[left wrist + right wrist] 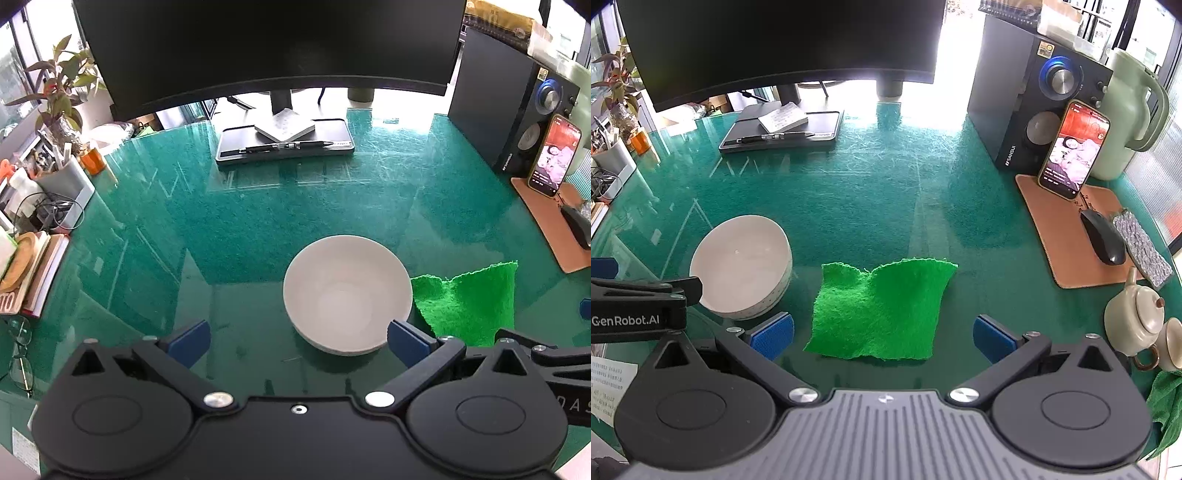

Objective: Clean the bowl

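A white bowl (347, 293) stands upright and empty on the green glass-topped table, seen also as the bowl (740, 266) at the left of the right wrist view. A bright green cloth (881, 312) lies flat just right of it, the same cloth (471, 301) showing in the left wrist view. My left gripper (297, 341) is open, hovering just short of the bowl's near side with nothing between its blue pads (406, 341). My right gripper (882, 338) is open too, above the cloth's near edge, its pads (772, 334) wide of the cloth.
A monitor (273, 48) on its stand with a pen and notepad is at the back. Speaker (1034, 99), phone (1073, 149), mouse (1102, 236) and leather mat sit at the right, a teapot (1134, 321) near right. Books, glasses (20, 350) and a plant crowd the left edge.
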`<state>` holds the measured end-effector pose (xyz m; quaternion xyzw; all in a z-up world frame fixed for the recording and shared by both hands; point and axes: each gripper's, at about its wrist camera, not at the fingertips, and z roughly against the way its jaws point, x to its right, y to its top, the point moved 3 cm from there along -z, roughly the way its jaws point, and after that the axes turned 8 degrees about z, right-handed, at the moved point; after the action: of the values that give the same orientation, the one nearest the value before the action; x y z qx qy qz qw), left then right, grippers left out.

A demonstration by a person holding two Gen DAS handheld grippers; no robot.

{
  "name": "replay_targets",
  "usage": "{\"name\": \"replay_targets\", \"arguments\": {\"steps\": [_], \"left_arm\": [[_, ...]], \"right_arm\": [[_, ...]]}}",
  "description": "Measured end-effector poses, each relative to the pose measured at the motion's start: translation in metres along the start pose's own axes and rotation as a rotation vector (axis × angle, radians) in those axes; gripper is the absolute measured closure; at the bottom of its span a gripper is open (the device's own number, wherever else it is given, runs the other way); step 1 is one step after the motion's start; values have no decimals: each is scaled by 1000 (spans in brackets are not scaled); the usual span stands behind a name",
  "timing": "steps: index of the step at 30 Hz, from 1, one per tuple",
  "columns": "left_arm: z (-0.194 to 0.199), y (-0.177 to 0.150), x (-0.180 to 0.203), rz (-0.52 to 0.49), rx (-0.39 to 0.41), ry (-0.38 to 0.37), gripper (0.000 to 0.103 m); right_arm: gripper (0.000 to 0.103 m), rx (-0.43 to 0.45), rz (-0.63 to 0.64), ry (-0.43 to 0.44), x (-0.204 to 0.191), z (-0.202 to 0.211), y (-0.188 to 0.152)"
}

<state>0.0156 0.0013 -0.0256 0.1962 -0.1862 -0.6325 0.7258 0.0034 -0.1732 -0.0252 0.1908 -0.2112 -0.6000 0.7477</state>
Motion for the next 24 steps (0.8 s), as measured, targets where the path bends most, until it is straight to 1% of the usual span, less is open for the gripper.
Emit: {"name": "replay_targets", "arguments": {"steps": [10,14,19,23,24], "left_arm": [[0,0,1,9,-8,15,0],[-1,0,1,12,-11,21,0],[1,-1,1,19,-13,28,0],[6,-4,2,32,-11,49,0],[7,-6,2,36,-11,53,0]], "right_arm": [[0,-3,-6,20,-11,4,4],[0,-3,1,24,-10,3,3],[0,7,-3,34,0,3,-1],[0,14,-34,67,12,0,-4],[0,18,-58,105,20,-3,-6]]}}
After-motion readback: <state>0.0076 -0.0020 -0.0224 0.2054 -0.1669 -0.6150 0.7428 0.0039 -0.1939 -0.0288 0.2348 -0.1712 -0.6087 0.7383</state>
